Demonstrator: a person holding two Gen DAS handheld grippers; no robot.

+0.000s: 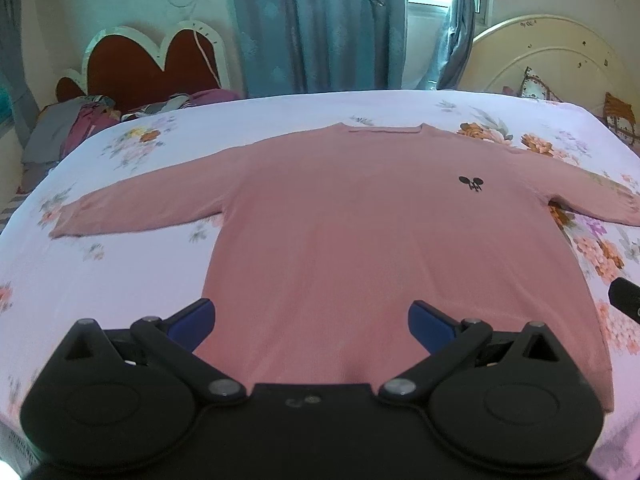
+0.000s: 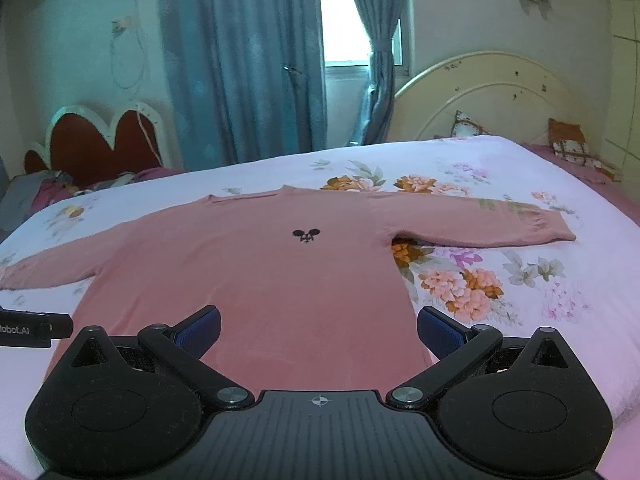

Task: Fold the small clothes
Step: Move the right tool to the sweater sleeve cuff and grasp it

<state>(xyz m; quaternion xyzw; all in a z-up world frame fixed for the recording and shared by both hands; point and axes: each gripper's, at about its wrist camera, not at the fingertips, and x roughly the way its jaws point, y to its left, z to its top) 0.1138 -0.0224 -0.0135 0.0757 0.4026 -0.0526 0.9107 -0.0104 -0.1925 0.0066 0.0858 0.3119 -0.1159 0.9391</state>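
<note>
The pink sweater [image 1: 360,240] is lying flat on the bed [image 1: 120,272], and both the left claw [image 1: 311,320] and the right claw [image 2: 318,326] are hovering wide open and empty near its hem at 6 o'clock. For a clean fold, each claw is probably needing to pinch one sleeve cuff, at 9 and 3 o'clock, and bring it inward.

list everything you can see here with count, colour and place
sweater: one, pink, flat on the bed, sleeves spread, small black logo on chest
bedsheet: one, white floral, under the sweater
headboard: one, cream, far right
heart-shaped headboard: one, red with white rim, far left
clothes pile: one, mixed colours, below it
curtains: blue, at the window
cushions: two, patterned, by the cream headboard
left tool: open, over the hem
right tool: open, over the hem
</note>
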